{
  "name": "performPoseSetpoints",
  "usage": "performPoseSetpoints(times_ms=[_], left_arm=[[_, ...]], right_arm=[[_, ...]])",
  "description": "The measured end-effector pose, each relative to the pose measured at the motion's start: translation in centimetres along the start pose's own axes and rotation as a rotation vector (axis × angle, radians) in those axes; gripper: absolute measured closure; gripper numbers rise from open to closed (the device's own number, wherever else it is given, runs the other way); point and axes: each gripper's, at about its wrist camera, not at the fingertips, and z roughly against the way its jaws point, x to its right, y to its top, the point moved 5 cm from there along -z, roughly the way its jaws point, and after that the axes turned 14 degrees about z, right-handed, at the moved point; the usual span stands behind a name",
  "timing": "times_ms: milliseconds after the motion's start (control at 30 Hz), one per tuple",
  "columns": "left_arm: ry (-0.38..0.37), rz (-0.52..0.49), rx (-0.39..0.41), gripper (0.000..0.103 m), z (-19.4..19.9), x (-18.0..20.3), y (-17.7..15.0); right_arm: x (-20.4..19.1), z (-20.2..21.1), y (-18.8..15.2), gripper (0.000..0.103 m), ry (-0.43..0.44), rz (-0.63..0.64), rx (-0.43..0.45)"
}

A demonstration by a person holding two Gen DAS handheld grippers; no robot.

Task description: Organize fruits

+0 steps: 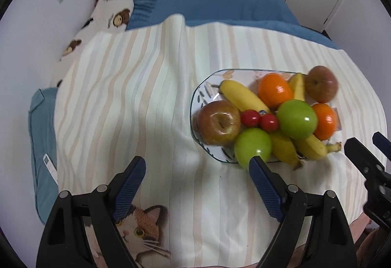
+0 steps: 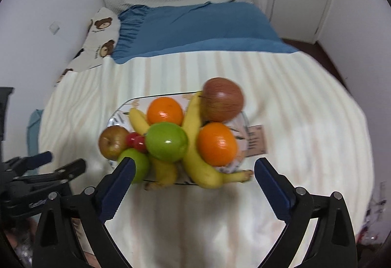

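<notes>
So working across the left wrist view from the left: the left gripper (image 1: 196, 165) sits at the bottom of the frame, fingers spread wide and nothing between them, just striped cloth (image 1: 136, 87) underneath. Its right-hand fingertip is right in front of the near green apple (image 1: 253, 145) at the plate's (image 1: 195, 99) lower edge, so the pile lies up and to the right of that gripper, not centred in its gap.

The plate is right of centre, loaded: a red apple (image 1: 218, 122) at its left, cherries (image 1: 259, 120), bananas, oranges, a second green apple (image 1: 297, 118), and another red apple (image 1: 321, 87) perched on the far right rim.

The right gripper (image 1: 364, 140) pokes in at the far right edge. In its own view it's released too, empty, and the plate sits dead ahead above its fingertips. The long banana (image 2: 195, 145) runs roughly top to bottom there, stem end toward the right finger. I'd say the right hand is better lined up for whatever gets shuffled next.
</notes>
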Motion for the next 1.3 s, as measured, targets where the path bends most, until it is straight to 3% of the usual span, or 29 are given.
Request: performPoseSetpoints(times_ms=[167, 500, 1000, 1300], left_arm=[[-0.021, -0.007, 0.042, 0.017, 2.3, 0.8, -0.3], [-0.04, -0.001, 0.101, 0.017, 6.9, 1.5, -1.5], [-0.105, 0.017, 0.267, 0.017, 20.0, 1.4, -6.6], [-0.135, 0.016, 0.315, 0.017, 25.1, 1.1, -9.8]], right_arm=[[1.3, 2.3, -0.9, 0.003, -0.052, 0.004, 0.025], [2.5, 6.9, -1.5, 0.003, -0.054, -0.017, 0.08], [2.7, 22.2, -5.8, 0.003, -0.057, -0.009, 0.229], [1.3, 29.7, -7.9, 0.003, -0.046, 0.029, 0.298]])
